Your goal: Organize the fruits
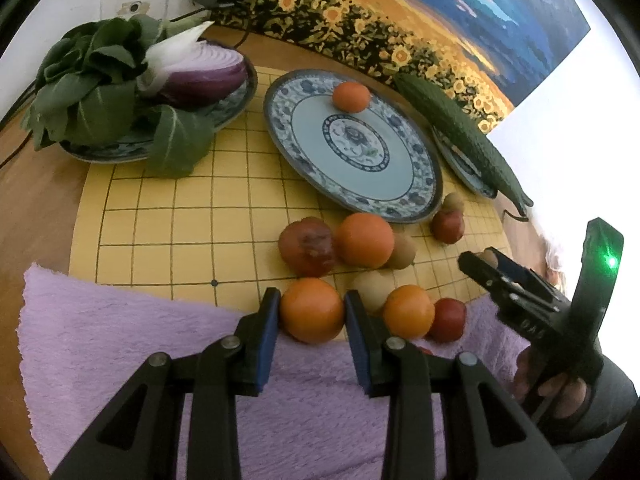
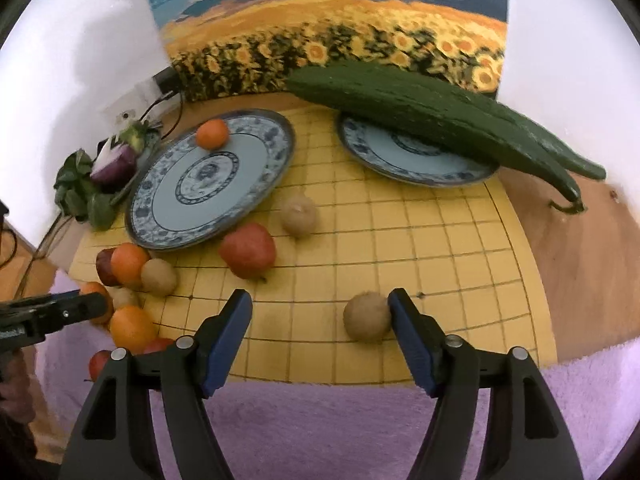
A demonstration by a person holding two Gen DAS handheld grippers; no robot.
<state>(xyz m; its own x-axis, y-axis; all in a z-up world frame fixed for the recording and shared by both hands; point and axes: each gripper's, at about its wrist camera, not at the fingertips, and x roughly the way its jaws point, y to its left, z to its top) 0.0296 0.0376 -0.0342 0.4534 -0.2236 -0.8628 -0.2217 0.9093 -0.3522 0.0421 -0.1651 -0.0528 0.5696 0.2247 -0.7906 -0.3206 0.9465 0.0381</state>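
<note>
My left gripper (image 1: 312,312) is shut on an orange (image 1: 312,310) at the near edge of the yellow grid mat (image 1: 160,220). Around it lie more oranges (image 1: 364,240), red apples (image 1: 306,246) and tan round fruits (image 1: 370,286). The middle blue-patterned plate (image 1: 400,196) holds one orange (image 1: 351,97). My right gripper (image 2: 320,316) is open, its right pad (image 2: 412,336) touching a tan fruit (image 2: 366,317) on the mat. A red apple (image 2: 248,255) and another tan fruit (image 2: 299,215) lie beyond. The right gripper also shows in the left wrist view (image 1: 492,268).
A left plate (image 1: 236,108) carries leafy greens (image 1: 92,92) and a halved purple onion (image 1: 200,72). A right plate (image 2: 416,164) carries two cucumbers (image 2: 420,112). A purple towel (image 1: 140,360) covers the near table. A sunflower picture (image 2: 328,28) and a wall socket (image 1: 132,8) stand behind.
</note>
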